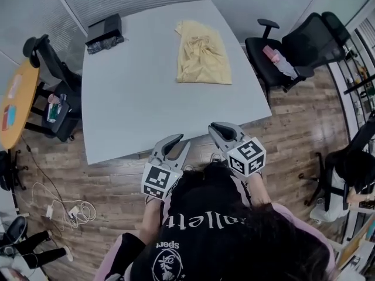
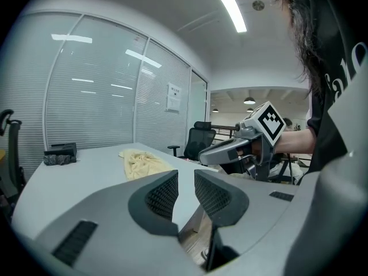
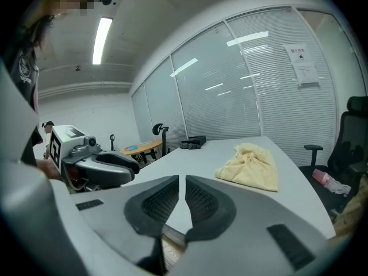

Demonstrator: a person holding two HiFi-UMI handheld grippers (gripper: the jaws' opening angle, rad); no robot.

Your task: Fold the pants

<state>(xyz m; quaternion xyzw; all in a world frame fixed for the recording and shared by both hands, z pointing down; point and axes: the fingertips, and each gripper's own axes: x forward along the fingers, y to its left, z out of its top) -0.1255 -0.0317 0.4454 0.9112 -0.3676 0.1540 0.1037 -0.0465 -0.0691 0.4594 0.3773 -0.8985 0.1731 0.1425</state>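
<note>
The pale yellow pants point(image 1: 203, 52) lie folded in a loose rectangle on the far right part of the grey table point(image 1: 129, 98). They also show in the left gripper view as pants point(image 2: 141, 163) and in the right gripper view as pants point(image 3: 251, 165). Both grippers hover off the table's near edge, close to the person's chest and far from the cloth. My left gripper point(image 1: 180, 140) is open with a clear gap and nothing in it point(image 2: 186, 180). My right gripper point(image 1: 215, 127) has its jaws almost together, only a thin slit between them, empty point(image 3: 181, 186).
A black box point(image 1: 105, 31) sits at the table's far left corner. Black office chairs stand at the right point(image 1: 293, 45) and the left point(image 1: 53, 69). An orange round table point(image 1: 14, 104) is at the far left. Cables point(image 1: 70, 209) lie on the wood floor.
</note>
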